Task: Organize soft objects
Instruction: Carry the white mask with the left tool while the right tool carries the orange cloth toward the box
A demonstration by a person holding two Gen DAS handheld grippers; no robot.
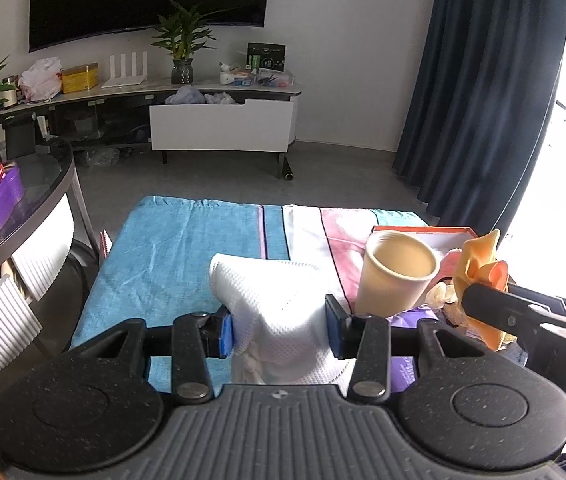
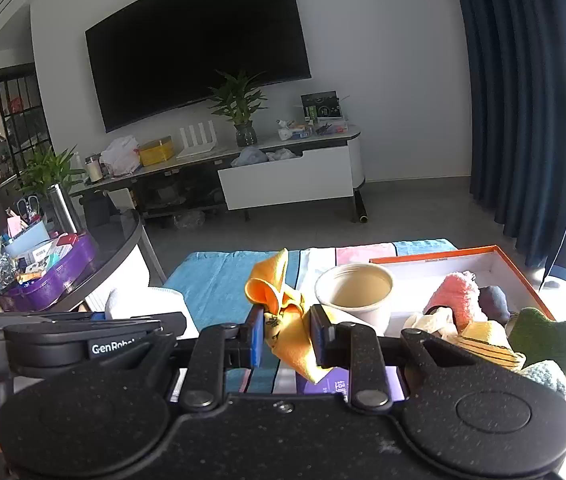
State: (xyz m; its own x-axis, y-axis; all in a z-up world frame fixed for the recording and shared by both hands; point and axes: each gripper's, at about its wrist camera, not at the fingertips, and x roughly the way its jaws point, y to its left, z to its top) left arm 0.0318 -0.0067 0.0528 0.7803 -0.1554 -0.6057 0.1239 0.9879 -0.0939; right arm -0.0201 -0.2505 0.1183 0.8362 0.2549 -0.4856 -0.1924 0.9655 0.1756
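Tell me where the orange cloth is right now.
The crumpled orange cloth is pinched in the right claw, held above the striped blanket, just left of the beige paper cup.

A big dark television (image 2: 199, 40) hangs on the far white wall, above a long low TV cabinet (image 2: 283, 176) with one white drawer pulled open. On the cabinet stand a potted green plant (image 2: 239, 108) in a glass vase, a yellow tin (image 2: 156, 151), a white plastic bag (image 2: 120, 156) and a white router (image 2: 198, 138). Navy curtains (image 2: 523, 100) fall down the right side. To the left, a round glass surface (image 2: 119, 240) carries a purple tray (image 2: 59, 272) crammed with small clutter, with another plant (image 2: 49, 170) behind it.
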